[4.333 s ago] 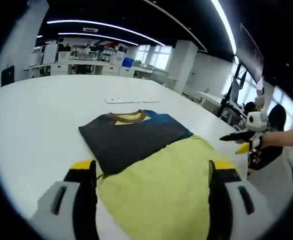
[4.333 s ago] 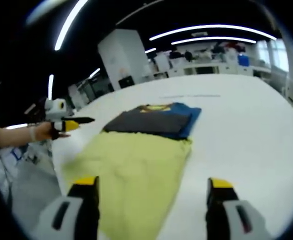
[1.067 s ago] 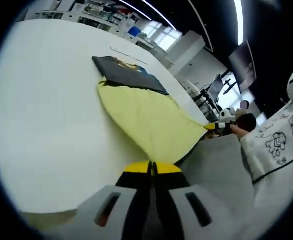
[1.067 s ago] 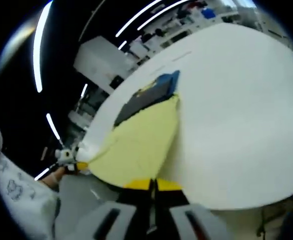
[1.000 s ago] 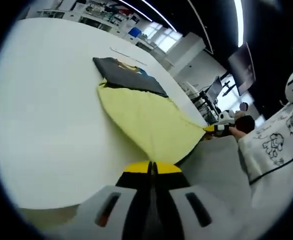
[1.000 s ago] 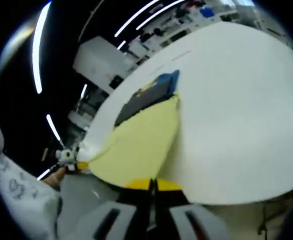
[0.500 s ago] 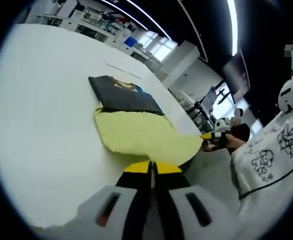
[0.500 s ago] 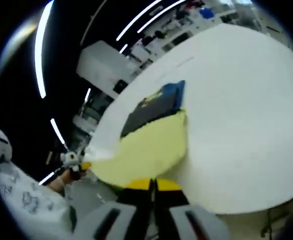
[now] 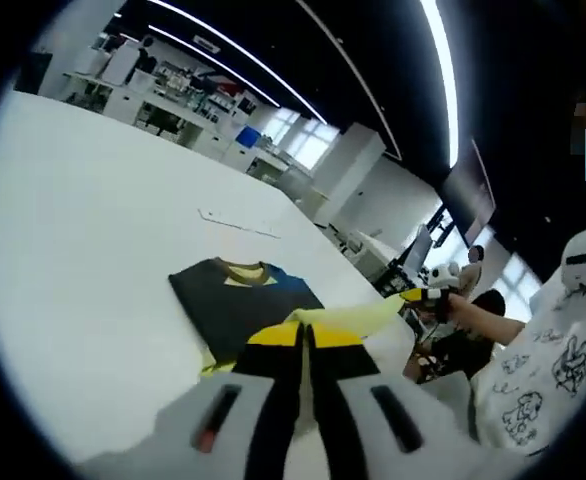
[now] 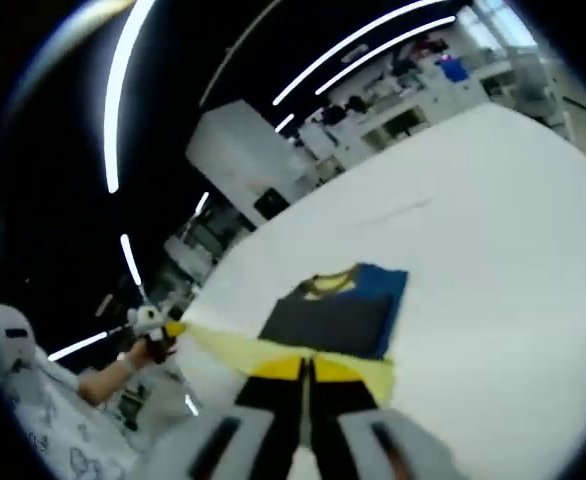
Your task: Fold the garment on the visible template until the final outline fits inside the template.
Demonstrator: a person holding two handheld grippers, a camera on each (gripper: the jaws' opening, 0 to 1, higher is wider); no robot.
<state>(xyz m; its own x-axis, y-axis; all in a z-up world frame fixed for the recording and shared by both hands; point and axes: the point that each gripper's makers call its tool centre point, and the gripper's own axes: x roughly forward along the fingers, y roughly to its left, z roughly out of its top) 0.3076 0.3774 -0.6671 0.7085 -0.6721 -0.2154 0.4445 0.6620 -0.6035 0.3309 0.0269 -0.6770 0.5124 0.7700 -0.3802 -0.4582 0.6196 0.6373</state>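
Garment (image 9: 241, 308) lying part-folded on a broad white table (image 9: 83, 210): its dark grey and blue upper half, with a yellow collar, rests flat on the tabletop, while its yellow lower half is lifted off the surface and stretched into a narrow band between the two grippers. In the left gripper view, the left gripper (image 9: 304, 335) rises from the bottom with its yellow-tipped jaws pressed together, pinching one end of the yellow cloth; the band runs from there to the right gripper (image 9: 423, 296), held in a person's hand at the right, near the table's edge. In the right gripper view, the right gripper (image 10: 306, 368) likewise has its jaws together, clamped on the yellow edge, and the garment (image 10: 341, 304) lies just beyond it on the table (image 10: 503, 230); the left gripper (image 10: 158, 325) appears at the left, gripped by a hand, with the yellow band reaching it. A thin pale strip (image 9: 238, 223) lies flat on the table beyond the collar, well apart from the garment
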